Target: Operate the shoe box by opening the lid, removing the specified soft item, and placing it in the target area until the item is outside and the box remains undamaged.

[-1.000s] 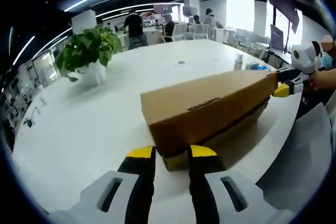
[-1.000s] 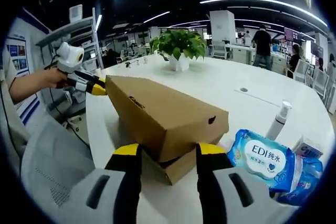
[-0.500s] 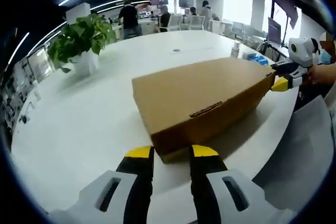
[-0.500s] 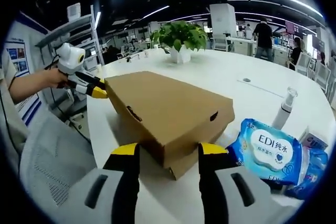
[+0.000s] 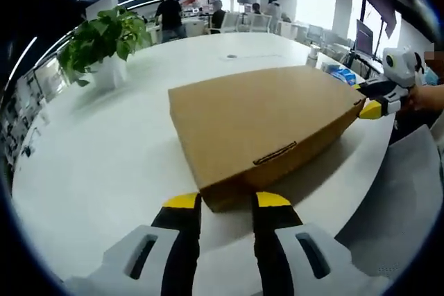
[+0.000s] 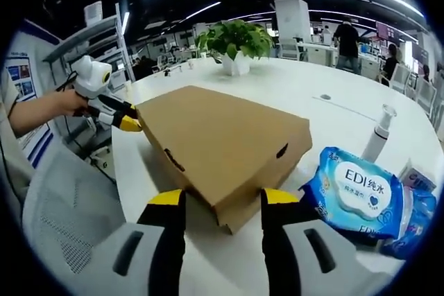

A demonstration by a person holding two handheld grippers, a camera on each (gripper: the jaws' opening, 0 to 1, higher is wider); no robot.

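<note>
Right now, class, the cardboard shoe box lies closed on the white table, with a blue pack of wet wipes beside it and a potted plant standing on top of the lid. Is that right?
Not quite. The potted plant stands on the white table beyond the shoe box, not on its lid, as the right gripper view shows. The box is closed, and the pack of wet wipes lies beside it.

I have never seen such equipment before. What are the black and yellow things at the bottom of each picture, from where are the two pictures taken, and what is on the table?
A person holds a hand tool, called a gripper, in each hand; each carries a camera looking forward along its two yellow-tipped jaws. In the left gripper view, the left gripper sits at one corner of a brown cardboard shoe box. In the right gripper view, the right gripper sits at the opposite corner. Each gripper also appears at the far corner in the other's picture. The jaws stand apart on either side of the corner; whether they press it I cannot tell. The lid looks closed. On the white table also stand a potted plant, blue wipes packs and a small spray bottle.
</note>
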